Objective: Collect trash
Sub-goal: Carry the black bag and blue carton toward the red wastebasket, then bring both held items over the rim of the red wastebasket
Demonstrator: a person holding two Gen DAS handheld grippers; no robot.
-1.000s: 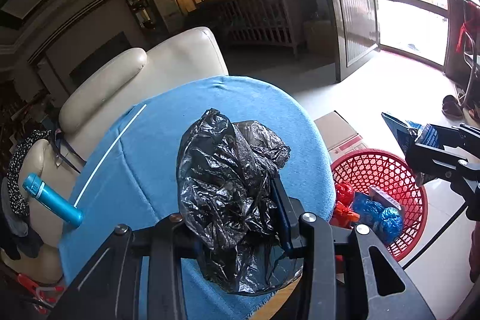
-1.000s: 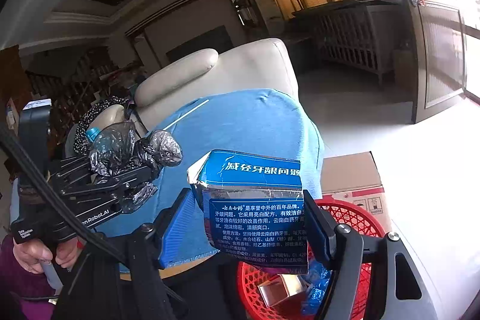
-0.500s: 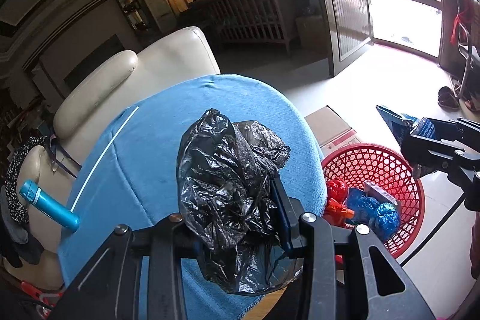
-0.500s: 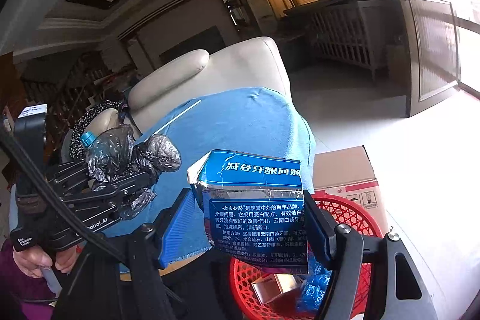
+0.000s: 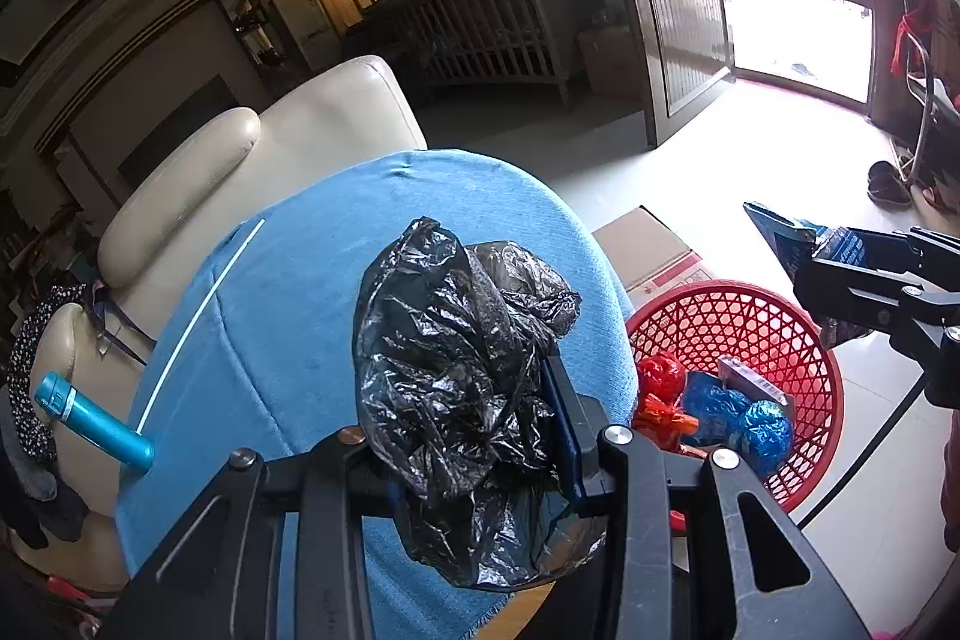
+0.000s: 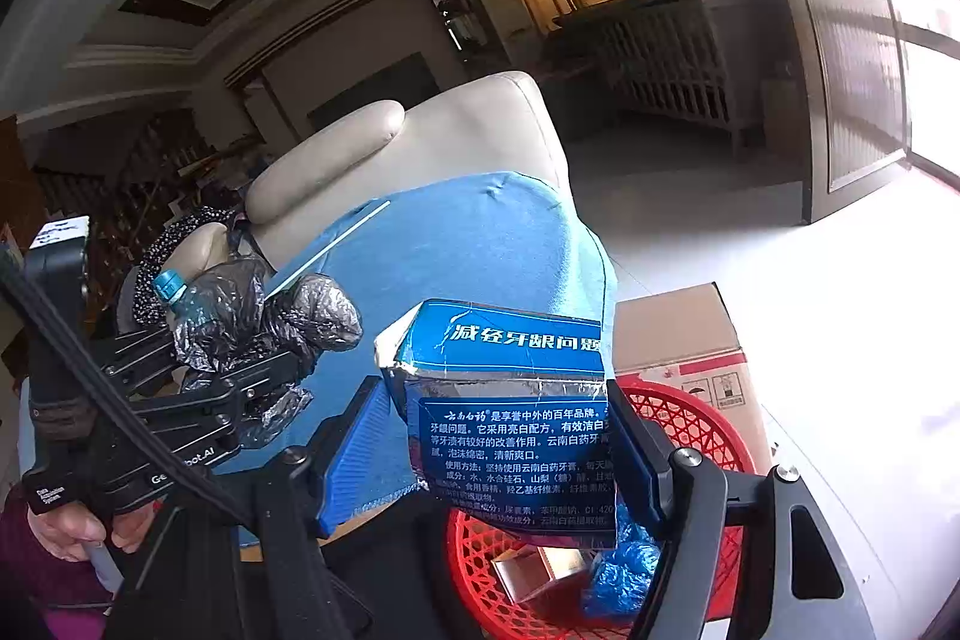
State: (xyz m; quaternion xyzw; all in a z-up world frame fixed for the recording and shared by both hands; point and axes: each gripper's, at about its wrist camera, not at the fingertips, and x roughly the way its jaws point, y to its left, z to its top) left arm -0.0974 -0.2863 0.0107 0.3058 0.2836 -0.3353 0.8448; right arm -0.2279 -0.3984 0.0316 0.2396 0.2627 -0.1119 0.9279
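My left tongs [image 5: 480, 466] pinch the black bag [image 5: 462, 370] over the tabletop's [image 5: 312, 292] near edge; right tongs [image 6: 498, 448] grip the blue carton [image 6: 516, 418], prob. above the red basket [image 6: 708, 430] for dropping.

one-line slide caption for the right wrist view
Right gripper holds a blue carton above the red basket.

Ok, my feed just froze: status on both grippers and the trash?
Left gripper shut on black plastic bag. Right gripper shut on blue carton, over red basket. Nothing in the way.
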